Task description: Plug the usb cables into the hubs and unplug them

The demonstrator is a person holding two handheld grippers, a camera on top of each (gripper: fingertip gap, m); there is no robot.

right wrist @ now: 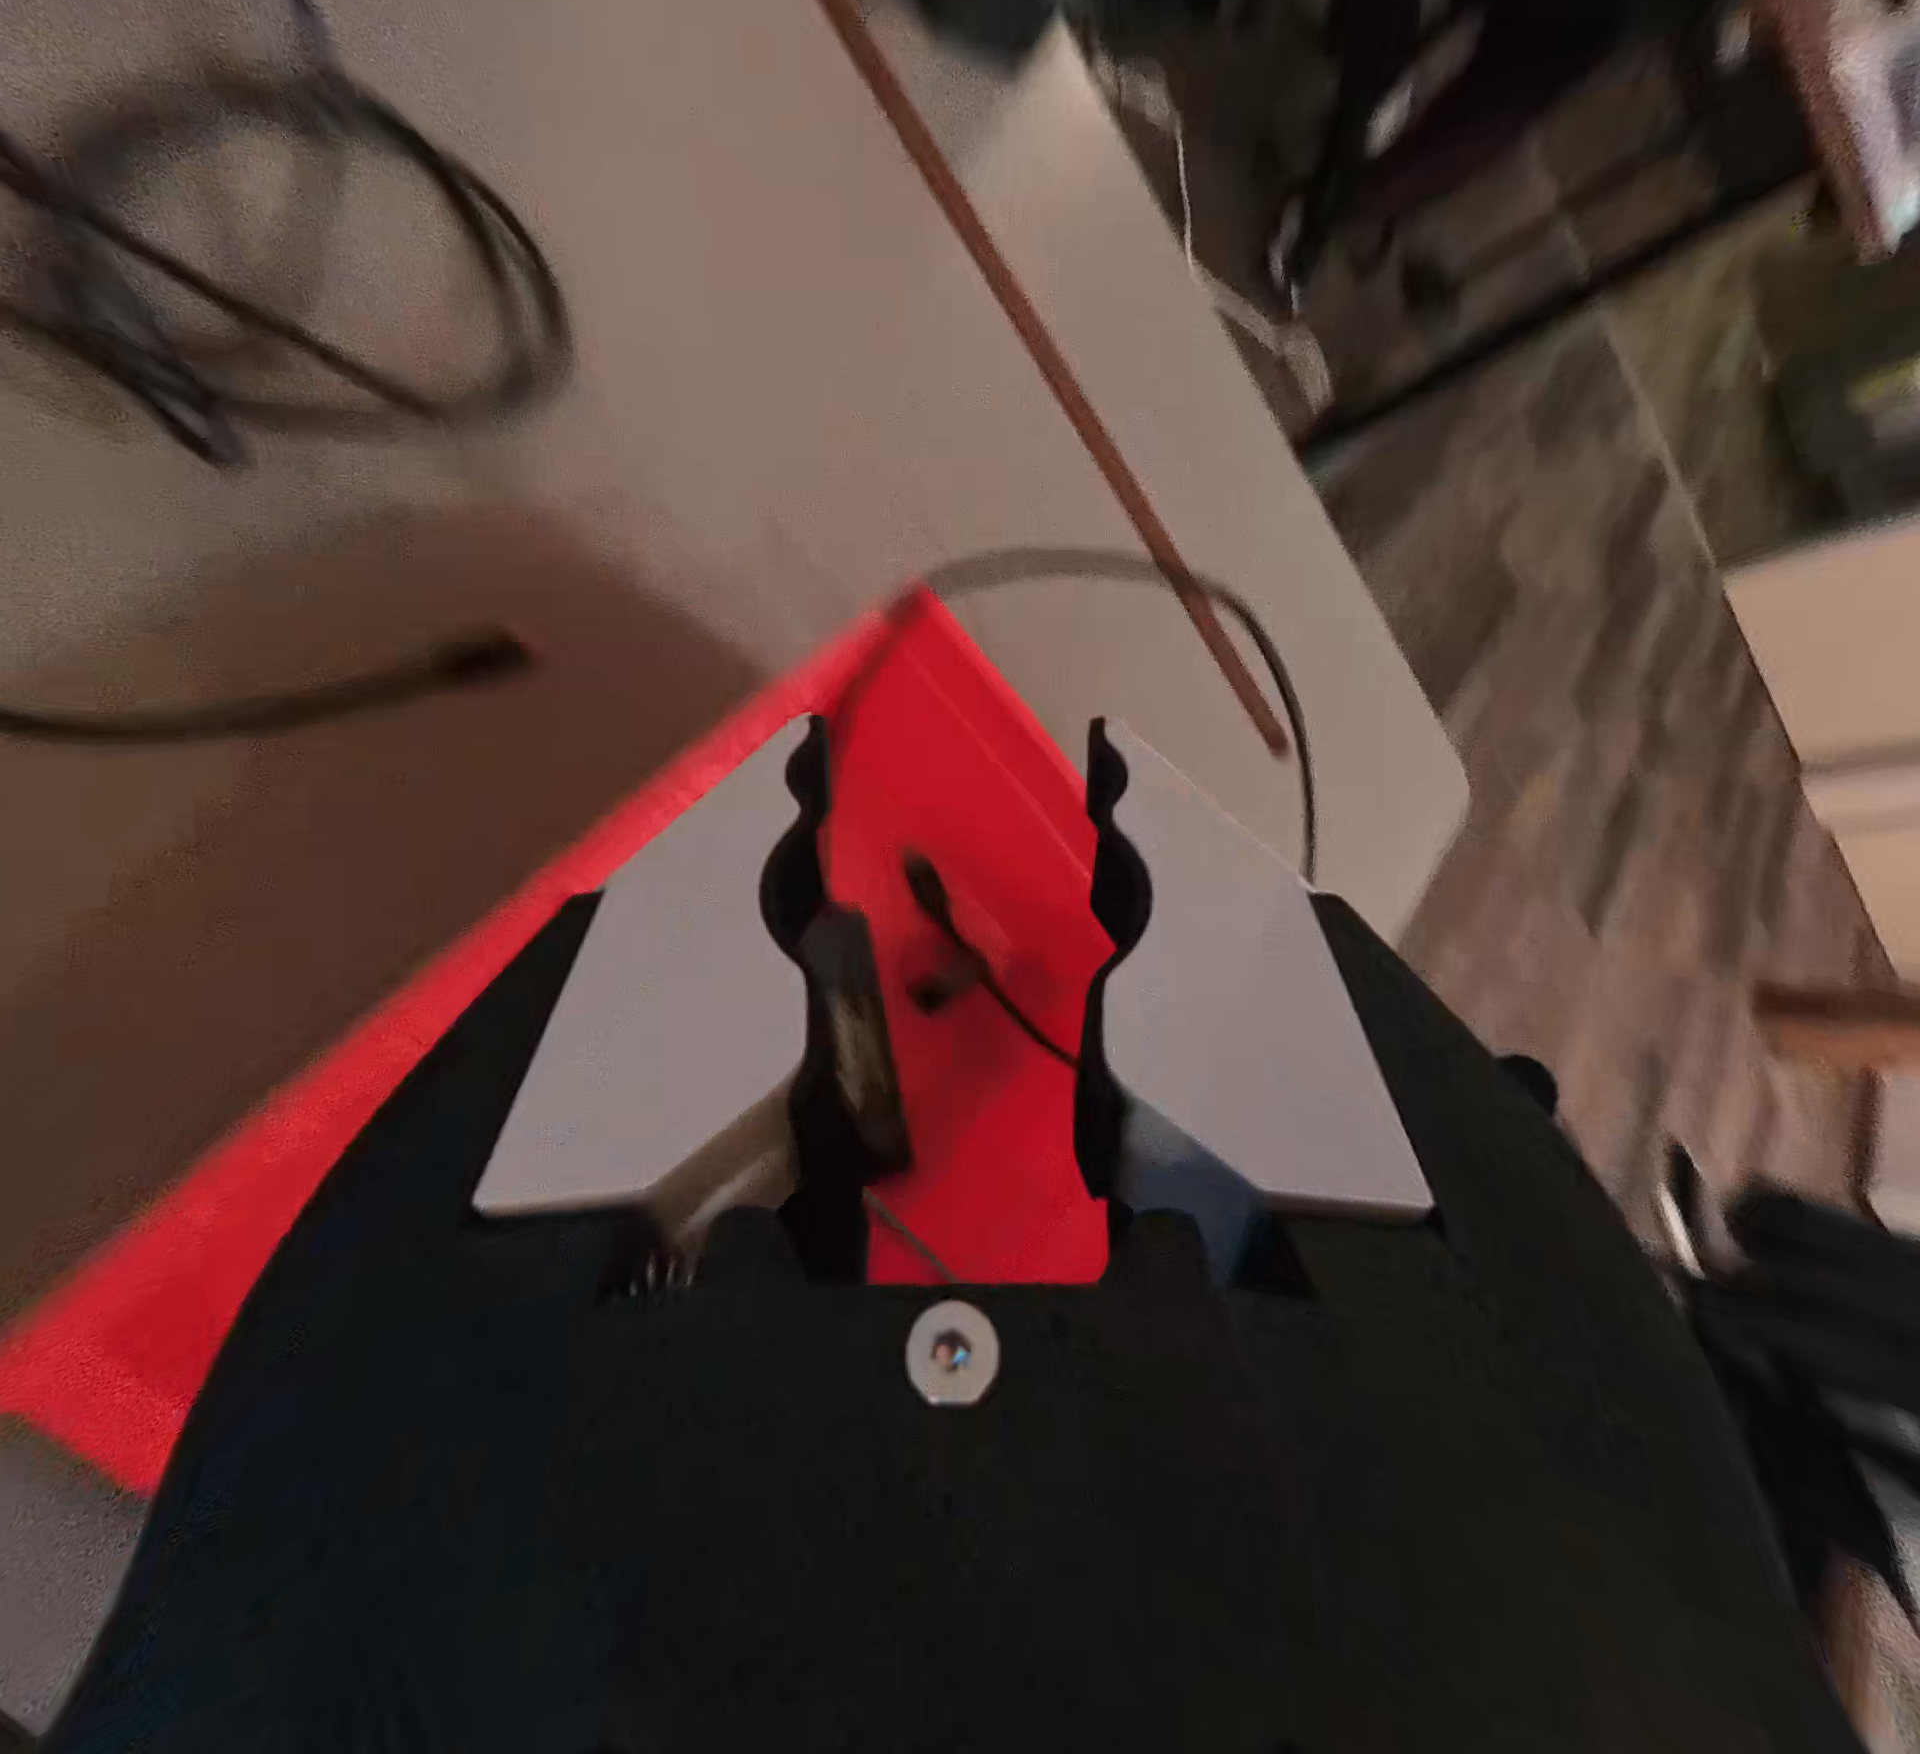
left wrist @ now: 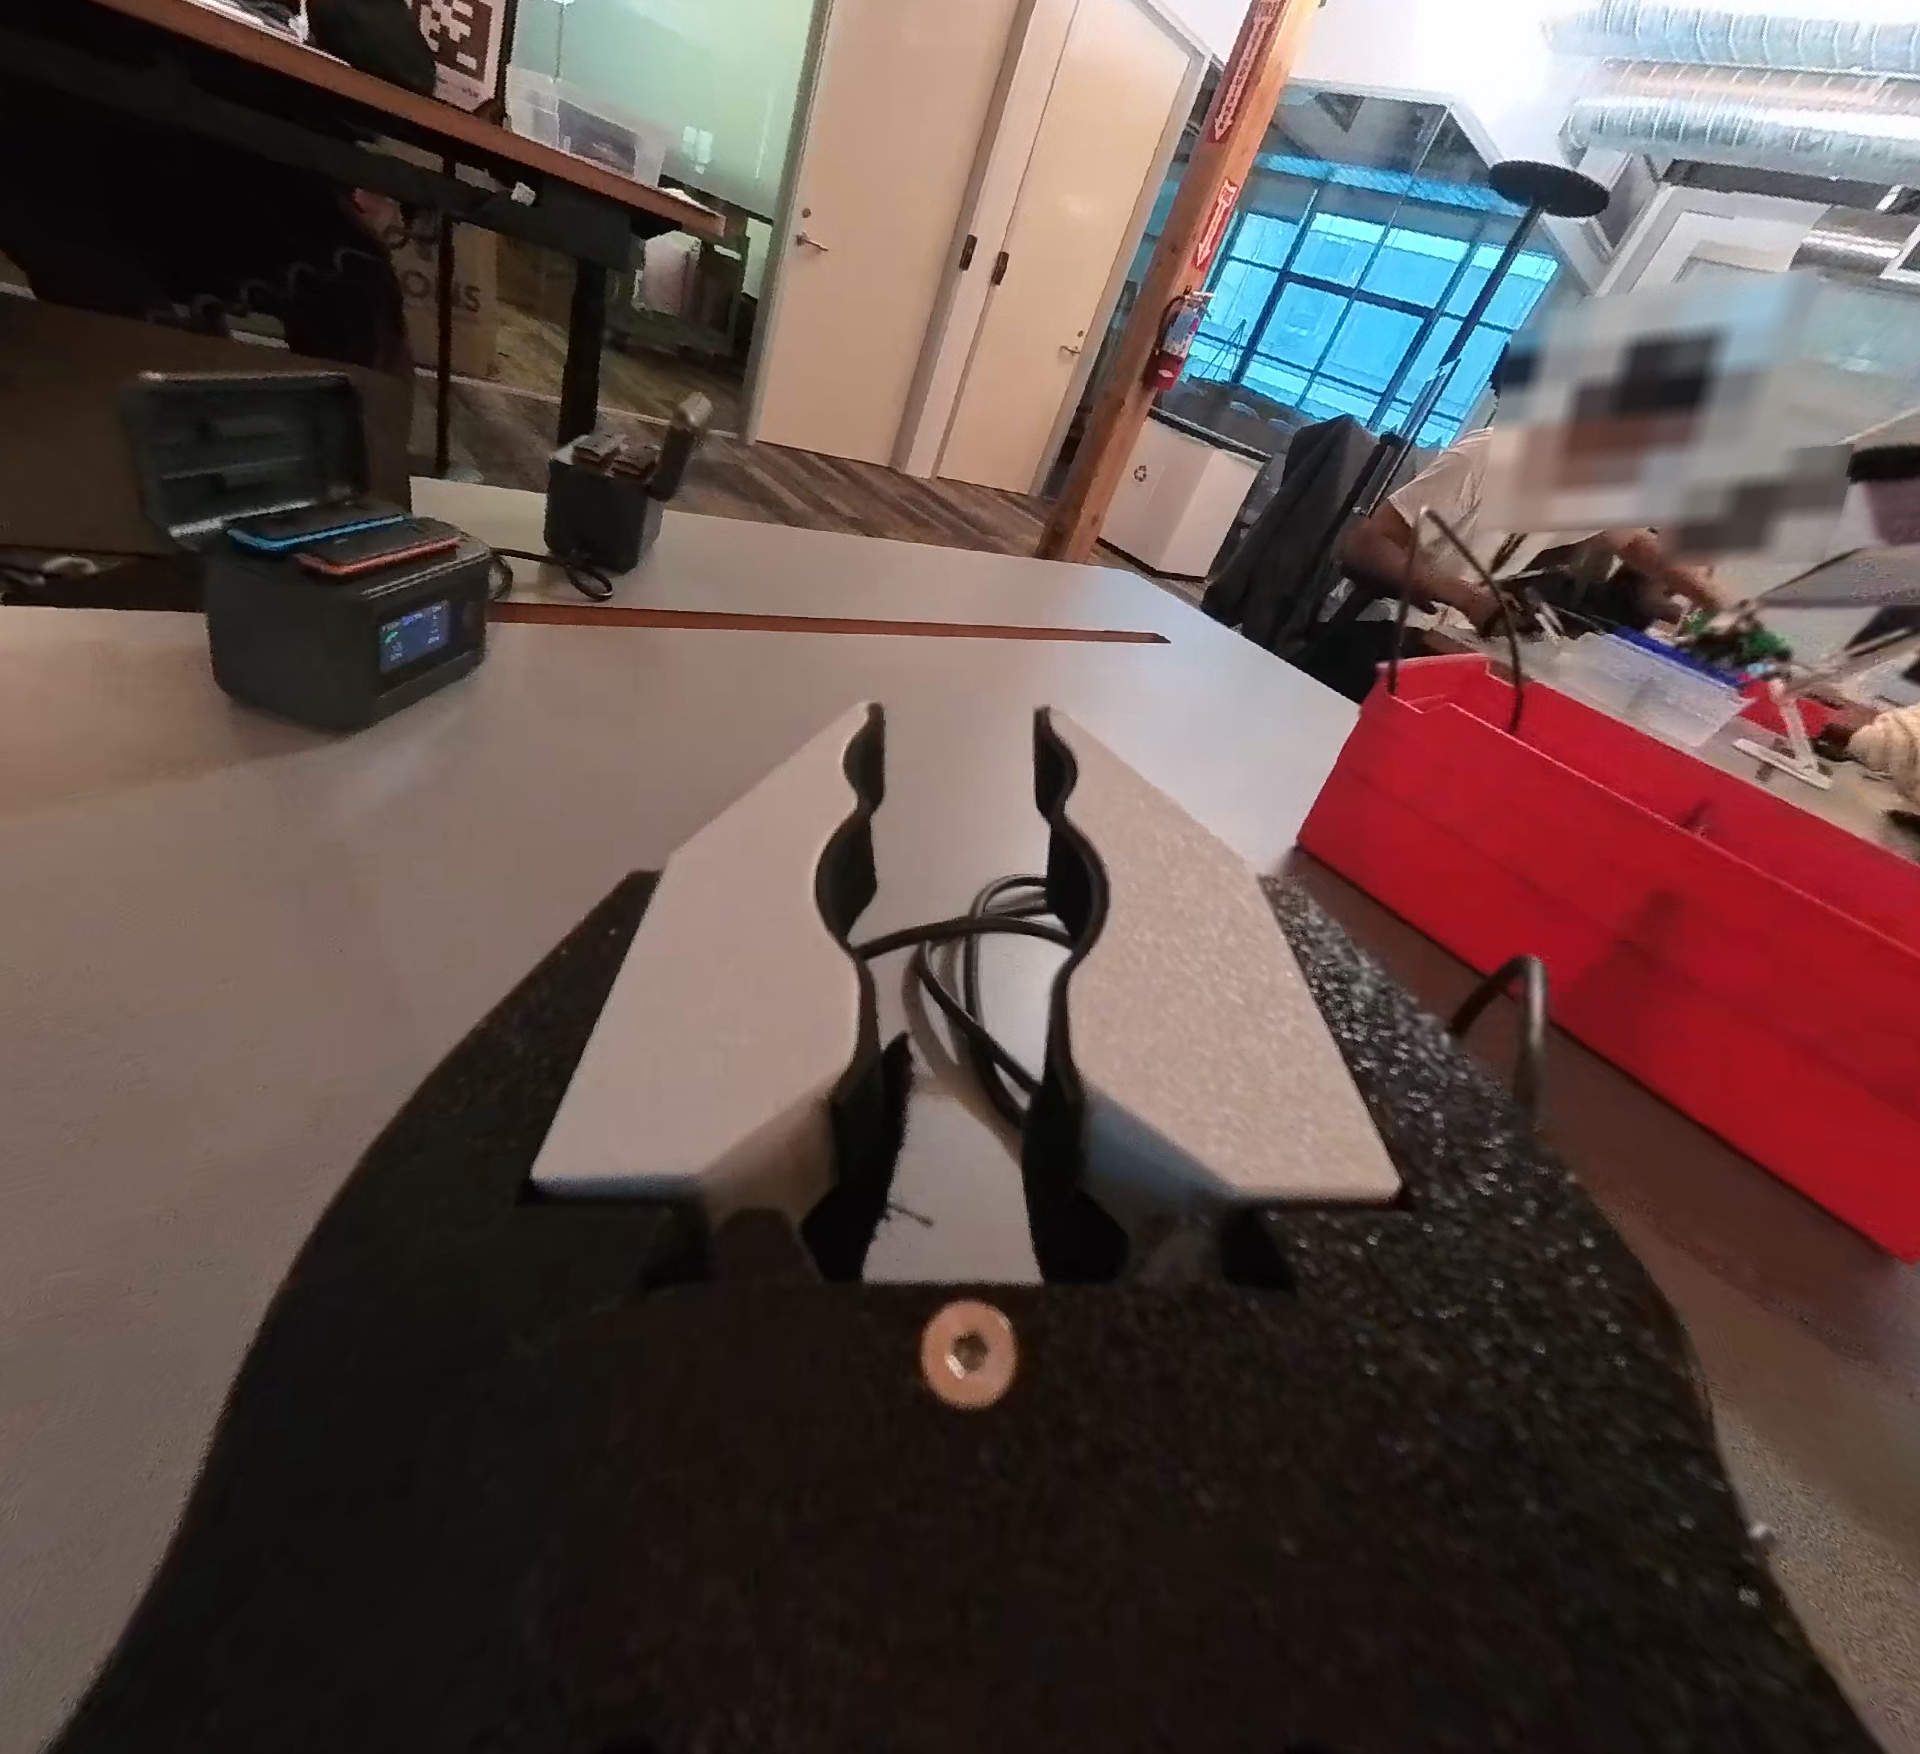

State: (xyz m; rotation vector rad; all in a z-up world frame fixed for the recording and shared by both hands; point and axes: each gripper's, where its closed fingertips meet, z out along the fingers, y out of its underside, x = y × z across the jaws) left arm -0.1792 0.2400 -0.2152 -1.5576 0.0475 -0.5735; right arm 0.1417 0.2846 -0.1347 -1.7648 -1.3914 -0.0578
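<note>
A pick-up step is judged to be in hand; nothing is seen being plugged yet. Left side first: the left gripper [left wrist: 961,748] is being held low over the grey table [left wrist: 312,873], fingers parted and holding nothing. A coiled black usb cable [left wrist: 977,966] is lying on the table just beyond and between the spread fingers, untouched.

Further right, the red bin [left wrist: 1558,894] is sitting at the table's right edge, with a cable end poking over its near wall.

The right gripper [right wrist: 951,738] is being aimed down into the red bin [right wrist: 956,748], fingers apart and holding nothing. A small black hub [right wrist: 857,1039] is lying close against the left finger; contact cannot be told through the motion blur.

Next move is judged to need closing on the hub and the left gripper closing on a cable plug.
</note>
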